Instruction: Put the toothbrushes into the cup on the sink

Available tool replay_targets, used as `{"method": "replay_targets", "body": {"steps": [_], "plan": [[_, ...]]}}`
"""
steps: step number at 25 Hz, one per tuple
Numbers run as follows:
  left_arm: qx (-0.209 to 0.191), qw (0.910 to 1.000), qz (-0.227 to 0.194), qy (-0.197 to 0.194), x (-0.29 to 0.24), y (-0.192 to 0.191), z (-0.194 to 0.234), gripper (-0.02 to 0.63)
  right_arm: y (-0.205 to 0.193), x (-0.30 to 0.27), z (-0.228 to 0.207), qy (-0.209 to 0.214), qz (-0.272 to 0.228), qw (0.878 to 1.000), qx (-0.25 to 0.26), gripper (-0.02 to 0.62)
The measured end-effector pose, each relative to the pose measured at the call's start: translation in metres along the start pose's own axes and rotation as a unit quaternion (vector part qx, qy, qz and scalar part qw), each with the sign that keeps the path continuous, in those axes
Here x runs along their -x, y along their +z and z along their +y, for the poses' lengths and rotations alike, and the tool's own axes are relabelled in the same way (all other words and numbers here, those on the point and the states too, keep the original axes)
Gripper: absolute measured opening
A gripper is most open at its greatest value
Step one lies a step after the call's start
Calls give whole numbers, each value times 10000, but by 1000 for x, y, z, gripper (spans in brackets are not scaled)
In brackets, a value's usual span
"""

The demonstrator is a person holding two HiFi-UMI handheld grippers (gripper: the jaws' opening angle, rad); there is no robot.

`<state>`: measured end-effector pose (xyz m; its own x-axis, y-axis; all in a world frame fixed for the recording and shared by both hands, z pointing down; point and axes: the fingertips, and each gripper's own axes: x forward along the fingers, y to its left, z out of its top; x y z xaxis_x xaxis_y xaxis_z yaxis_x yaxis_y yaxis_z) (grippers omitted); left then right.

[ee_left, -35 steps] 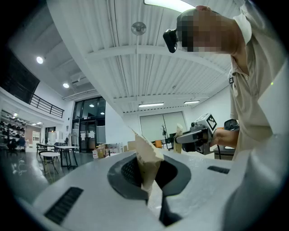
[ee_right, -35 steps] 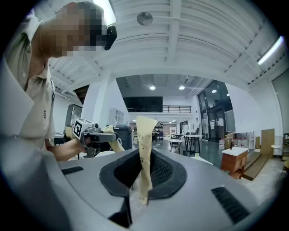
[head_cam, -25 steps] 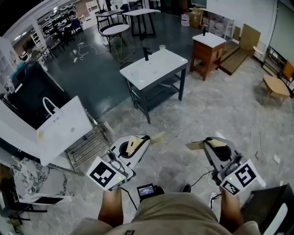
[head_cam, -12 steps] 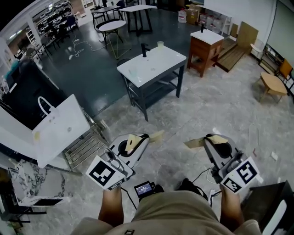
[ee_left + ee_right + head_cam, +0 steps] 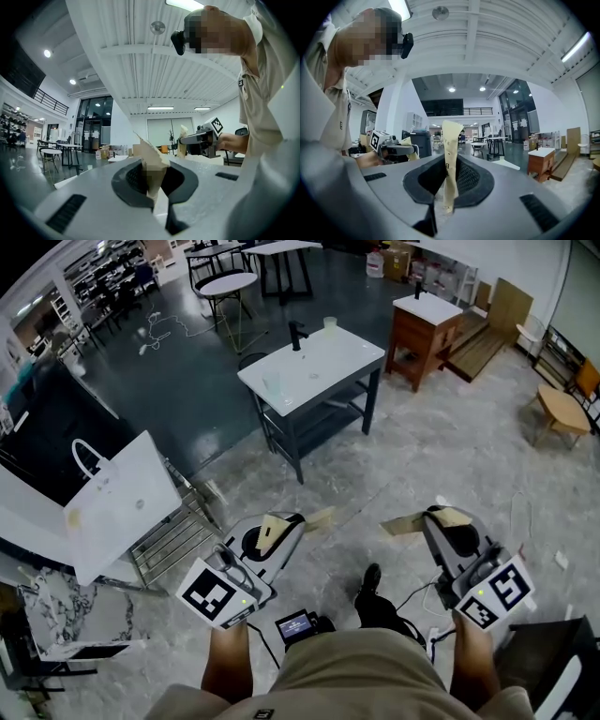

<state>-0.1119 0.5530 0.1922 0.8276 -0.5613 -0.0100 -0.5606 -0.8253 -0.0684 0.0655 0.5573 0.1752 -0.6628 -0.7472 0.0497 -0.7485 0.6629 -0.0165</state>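
Two tan pieces are pinched, one per gripper, just as they were a second earlier. What has changed lies underfoot: a dark shoe [image 5: 368,579] has stepped forward and now sits at 6 o'clock of the gap between the grippers. The sink stand has shifted only slightly in the head view.

The left gripper [image 5: 292,521] has its jaws nearly together on a tan cardboard wedge [image 5: 150,159], ragged along its top edge and pointing toward 2 o'clock in the head view. The right gripper [image 5: 427,518] clamps a tan printed strip [image 5: 450,145] that is long, narrow and upright between the pads, with dark lettering on its face. Whether either piece is a wrapped toothbrush cannot be told.

Both pieces are carried low in front of the person, well apart from the sink [image 5: 319,367], which stands at 12 o'clock. Its white top rests on a dark frame.

The cup [image 5: 329,326], pale and upright, occupies the top's 12 o'clock corner, with a black faucet [image 5: 297,335] near it at 9 o'clock. A wooden cabinet [image 5: 424,329] stands at 2 o'clock of the sink. A white tote bag [image 5: 122,498] leans at 9 o'clock of the left gripper.
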Motion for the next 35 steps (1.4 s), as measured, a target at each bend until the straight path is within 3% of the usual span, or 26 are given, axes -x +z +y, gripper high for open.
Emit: {"method": "replay_targets", "body": {"steps": [8, 16, 23, 31, 35], "plan": [[3, 9997, 203, 127, -56, -13, 48, 14, -3, -48, -69, 125, -94, 9998, -102, 35], [-36, 9991, 369, 228, -155, -24, 100, 14, -10, -90, -172, 292, -55, 9993, -236, 35], [-150, 9973, 433, 572, -231, -21, 142, 14, -6, -127, -262, 609, -112, 9978, -220, 35], [-57, 9956, 626, 701, -283, -32, 189, 14, -18, -171, -320, 801, -14, 9958, -445, 35], [-58, 9964, 649, 547, -319, -43, 220, 14, -28, -201, -356, 724, 57, 9961, -500, 35]]}}
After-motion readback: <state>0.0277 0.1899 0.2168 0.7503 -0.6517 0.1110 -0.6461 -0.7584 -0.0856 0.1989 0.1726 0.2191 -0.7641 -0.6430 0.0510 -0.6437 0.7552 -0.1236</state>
